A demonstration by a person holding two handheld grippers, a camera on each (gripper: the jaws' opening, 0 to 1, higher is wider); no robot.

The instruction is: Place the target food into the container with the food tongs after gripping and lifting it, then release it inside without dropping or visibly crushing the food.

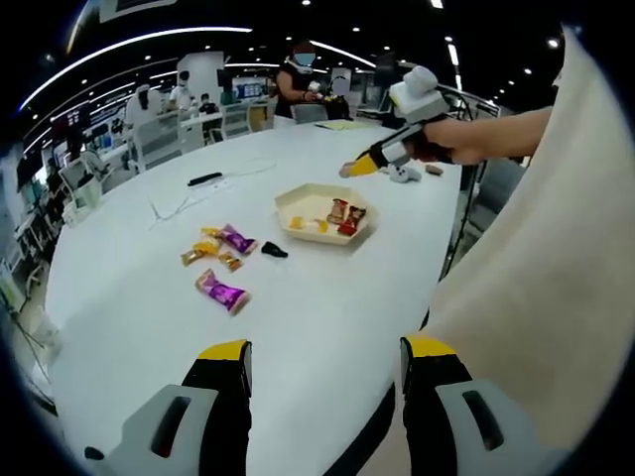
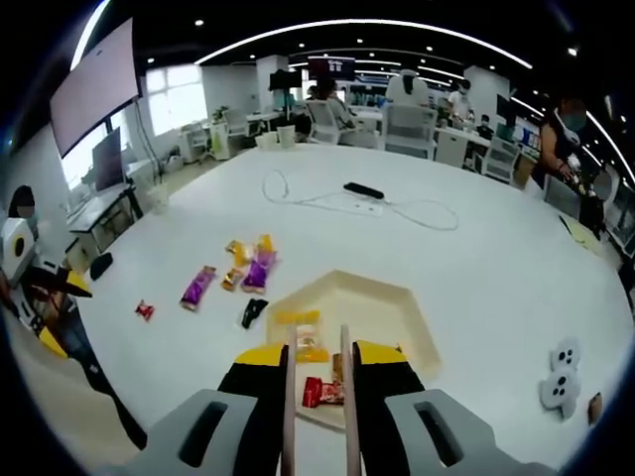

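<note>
in the left gripper view, loose wrapped snacks [image 1: 222, 266] lie left of centre on the white table [image 1: 327, 327], the left tool [image 1: 323, 369] stands open and empty at the bottom, and the tray [image 1: 324, 213] at centre holds several wrapped pieces. in the right gripper view, the right tool [image 2: 317, 369] at lower centre is closed on the food tongs [image 2: 317, 416], whose tips hang over the tray by a yellow piece [image 2: 304, 340]. this looks like the release step; next, the tongs should open gently, then lift clear.
</note>
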